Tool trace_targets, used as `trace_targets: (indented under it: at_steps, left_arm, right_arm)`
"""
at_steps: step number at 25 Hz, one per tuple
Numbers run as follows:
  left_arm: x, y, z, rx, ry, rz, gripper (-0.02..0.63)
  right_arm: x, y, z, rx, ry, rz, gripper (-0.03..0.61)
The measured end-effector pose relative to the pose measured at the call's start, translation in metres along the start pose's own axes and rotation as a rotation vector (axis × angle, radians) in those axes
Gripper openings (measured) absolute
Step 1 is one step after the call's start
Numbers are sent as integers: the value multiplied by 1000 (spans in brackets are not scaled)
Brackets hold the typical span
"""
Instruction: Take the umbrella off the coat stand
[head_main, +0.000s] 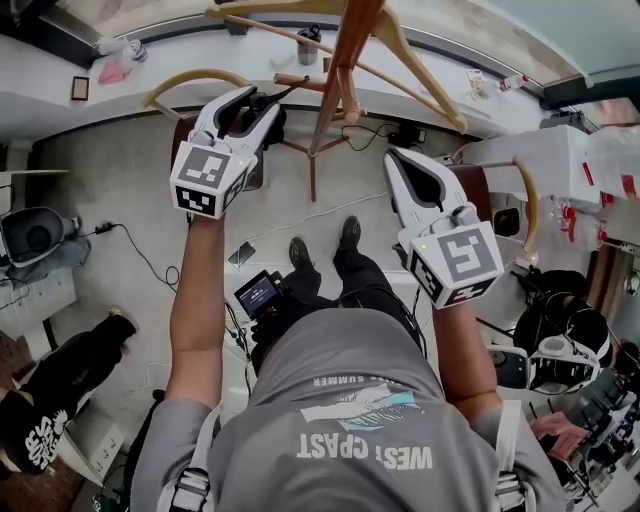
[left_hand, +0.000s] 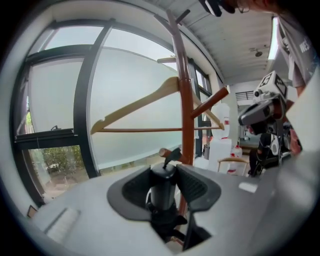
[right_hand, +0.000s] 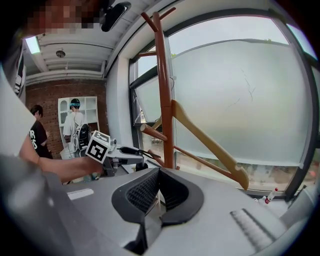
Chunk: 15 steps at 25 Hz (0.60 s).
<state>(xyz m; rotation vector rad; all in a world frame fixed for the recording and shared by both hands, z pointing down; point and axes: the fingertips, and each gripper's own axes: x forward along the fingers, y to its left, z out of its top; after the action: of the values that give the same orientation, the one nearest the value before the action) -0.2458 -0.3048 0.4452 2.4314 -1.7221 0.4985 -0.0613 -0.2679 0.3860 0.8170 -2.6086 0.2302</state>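
Observation:
A short black folded umbrella (left_hand: 161, 189) stands upright between the jaws of my left gripper (left_hand: 162, 170), which is shut on its body. Its wrist strap (left_hand: 170, 154) sticks up toward a peg (left_hand: 167, 151) of the brown wooden coat stand (left_hand: 185, 110). From the head view the left gripper (head_main: 262, 100) holds the umbrella (head_main: 268, 115) just left of the stand's pole (head_main: 340, 70). My right gripper (head_main: 393, 158) hangs to the right of the stand. Its jaws meet at the tips with nothing between them (right_hand: 159, 171). The stand (right_hand: 164, 100) rises just beyond it.
A pale wooden hanger (left_hand: 142, 105) hangs on the stand in front of the frosted window (right_hand: 240, 100). Chairs with curved wooden backs stand left (head_main: 195, 78) and right (head_main: 527, 205). Cables (head_main: 140, 255) lie on the floor. Two people (right_hand: 74, 125) stand by a brick wall.

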Motion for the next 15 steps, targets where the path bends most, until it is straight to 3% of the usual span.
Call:
trace_targets:
  at_steps: [15]
  left_arm:
    - [-48, 15, 48, 41, -63, 74, 156]
  right_arm:
    - [-31, 9, 12, -8, -40, -17, 2]
